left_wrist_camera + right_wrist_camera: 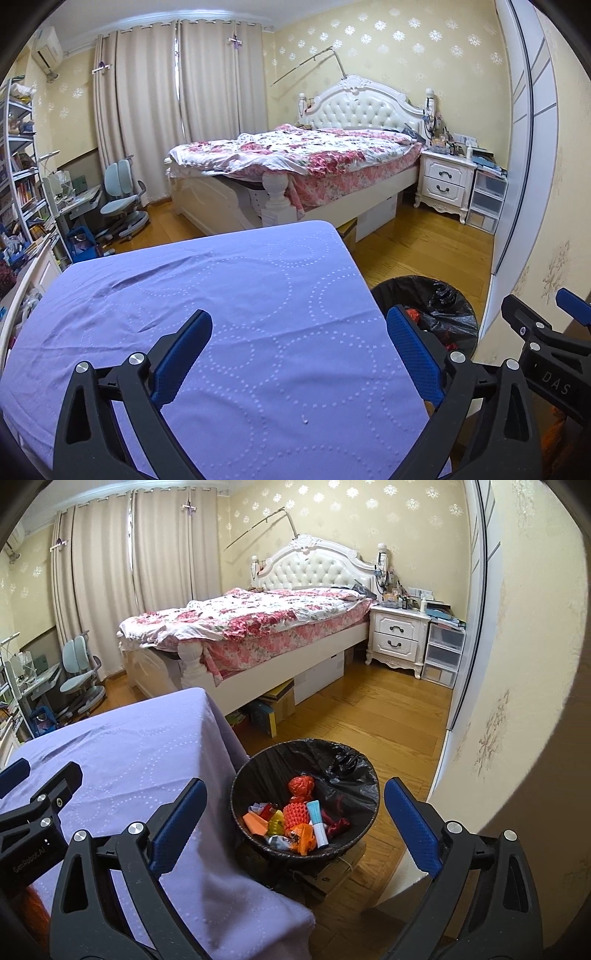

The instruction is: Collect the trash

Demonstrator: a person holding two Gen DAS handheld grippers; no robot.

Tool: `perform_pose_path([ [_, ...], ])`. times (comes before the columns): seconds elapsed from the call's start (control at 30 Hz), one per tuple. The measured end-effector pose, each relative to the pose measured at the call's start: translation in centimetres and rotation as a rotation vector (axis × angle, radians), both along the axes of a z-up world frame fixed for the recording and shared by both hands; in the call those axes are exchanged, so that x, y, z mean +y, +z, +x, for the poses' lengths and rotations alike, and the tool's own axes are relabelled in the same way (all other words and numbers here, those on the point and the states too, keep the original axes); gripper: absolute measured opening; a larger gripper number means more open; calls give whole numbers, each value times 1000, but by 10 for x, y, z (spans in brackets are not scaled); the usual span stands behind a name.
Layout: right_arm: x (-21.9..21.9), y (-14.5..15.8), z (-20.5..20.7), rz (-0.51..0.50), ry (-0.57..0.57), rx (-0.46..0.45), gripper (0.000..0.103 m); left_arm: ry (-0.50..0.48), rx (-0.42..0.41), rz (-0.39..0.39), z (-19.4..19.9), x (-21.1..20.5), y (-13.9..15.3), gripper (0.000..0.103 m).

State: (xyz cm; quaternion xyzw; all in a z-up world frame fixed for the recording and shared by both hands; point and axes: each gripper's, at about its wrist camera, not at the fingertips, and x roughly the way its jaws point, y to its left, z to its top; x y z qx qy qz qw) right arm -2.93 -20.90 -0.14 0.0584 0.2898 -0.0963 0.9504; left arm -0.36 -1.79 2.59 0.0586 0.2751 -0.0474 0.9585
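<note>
A round bin (258, 775) lined with a black bag stands on the floor at the right of a table under a purple cloth (140, 753). Inside lie several pieces of trash: a red crumpled bag (301, 786), an orange foam net (297, 812), a pale blue tube (318, 821), orange wrappers (255, 821). My right gripper (293, 821) hangs open above the bin, nothing between its blue pads. My left gripper (299, 354) stands open over the purple cloth (221, 288), empty. The bin (436, 306) shows at the right of the left wrist view, partly hidden by the finger.
A bed (258, 627) with a floral quilt stands behind, boxes (273, 705) under it. A white nightstand (397, 638) and clear drawers (443, 653) are at the right by a wardrobe (476, 590). A blue chair (122, 199), desk and bookshelf (22, 177) fill the left. Wooden floor (388, 716) lies between.
</note>
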Motion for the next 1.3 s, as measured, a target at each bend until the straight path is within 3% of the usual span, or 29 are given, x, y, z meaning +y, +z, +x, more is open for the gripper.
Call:
perform_pose_path([
  [0.47,22,14,-28,-13,43,-53,95,35,-8,-32,-20,22,1,96],
  [1.3,24,18,-32,-13,41,-44,95,33,-4,-34,-24,21,-1,96],
])
